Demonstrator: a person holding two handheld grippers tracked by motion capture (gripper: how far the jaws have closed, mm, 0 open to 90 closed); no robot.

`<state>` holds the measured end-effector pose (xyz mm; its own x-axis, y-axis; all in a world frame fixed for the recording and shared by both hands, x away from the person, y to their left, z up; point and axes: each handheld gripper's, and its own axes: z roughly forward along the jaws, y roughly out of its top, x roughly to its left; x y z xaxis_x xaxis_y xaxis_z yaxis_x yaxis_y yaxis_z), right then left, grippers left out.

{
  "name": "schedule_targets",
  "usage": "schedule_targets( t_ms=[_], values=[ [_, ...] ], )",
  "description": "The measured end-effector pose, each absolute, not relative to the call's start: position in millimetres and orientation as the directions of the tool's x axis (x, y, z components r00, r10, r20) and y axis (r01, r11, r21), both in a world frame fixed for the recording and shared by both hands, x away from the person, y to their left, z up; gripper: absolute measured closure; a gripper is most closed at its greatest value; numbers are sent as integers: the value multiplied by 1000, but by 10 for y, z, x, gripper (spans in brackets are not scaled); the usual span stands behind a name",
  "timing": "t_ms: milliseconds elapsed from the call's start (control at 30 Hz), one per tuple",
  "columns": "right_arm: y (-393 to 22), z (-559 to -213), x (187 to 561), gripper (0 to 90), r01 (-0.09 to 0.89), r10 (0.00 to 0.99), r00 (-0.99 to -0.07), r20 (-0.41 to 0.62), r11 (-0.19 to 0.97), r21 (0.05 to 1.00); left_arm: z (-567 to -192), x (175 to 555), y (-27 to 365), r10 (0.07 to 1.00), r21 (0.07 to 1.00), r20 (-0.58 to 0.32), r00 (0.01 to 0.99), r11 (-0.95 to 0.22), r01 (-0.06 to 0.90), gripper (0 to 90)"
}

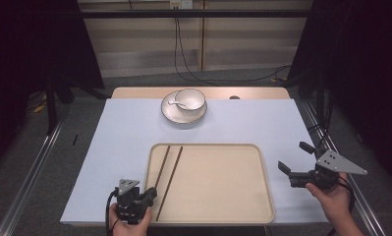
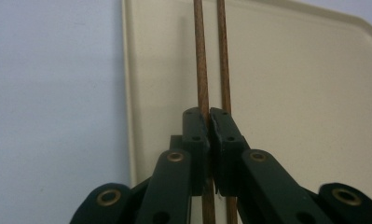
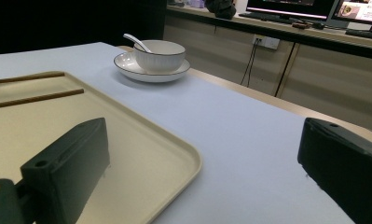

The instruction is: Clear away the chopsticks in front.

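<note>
Two dark wooden chopsticks lie side by side on the left part of a beige tray (image 1: 218,182). My left gripper (image 1: 153,192) sits at the tray's near left corner. In the left gripper view its jaws (image 2: 208,114) are shut on the near end of the left chopstick (image 2: 200,56), with the right chopstick (image 2: 222,56) just beside them. My right gripper (image 1: 292,155) hovers over the table to the right of the tray, open and with nothing between its fingers (image 3: 76,158). A person's hands hold both grippers.
A white bowl (image 1: 189,98) with a spoon (image 1: 175,103) stands on a white plate (image 1: 183,117) at the far middle of the pale blue table (image 1: 120,147). Cables hang behind the table's far edge. Metal rails run along both sides.
</note>
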<state>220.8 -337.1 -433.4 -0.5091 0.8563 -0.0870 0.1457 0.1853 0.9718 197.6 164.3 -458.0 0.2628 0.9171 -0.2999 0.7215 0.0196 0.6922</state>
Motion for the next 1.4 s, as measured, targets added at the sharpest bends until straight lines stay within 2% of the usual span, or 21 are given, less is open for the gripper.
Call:
schedule_targets(
  t_ms=[467,833,900,1000,1100,1400],
  values=[
    [-3366,-4331,2229,14,151,855,-512,-76,178,972,-4623,1939,1644,915,666,-304,265,5,746,856],
    [-3373,-4327,2223,14,145,856,-511,-80,178,973,-4617,2189,1502,919,643,-282,276,-32,765,847],
    [-3380,-4325,2218,14,143,856,-511,-83,180,973,-4626,2205,1499,920,652,-285,270,-21,758,764],
    [-3397,-4318,2208,14,151,849,-523,-80,185,971,-4615,2205,1514,915,665,-298,272,-5,747,739],
    [-3390,-4322,2206,14,142,856,-510,-88,185,972,-4571,2207,1535,909,692,-318,271,27,721,650],
    [-3386,-4323,2210,14,148,848,-523,-88,192,970,-4413,2287,1638,873,761,-373,315,93,643,479]
  ],
)
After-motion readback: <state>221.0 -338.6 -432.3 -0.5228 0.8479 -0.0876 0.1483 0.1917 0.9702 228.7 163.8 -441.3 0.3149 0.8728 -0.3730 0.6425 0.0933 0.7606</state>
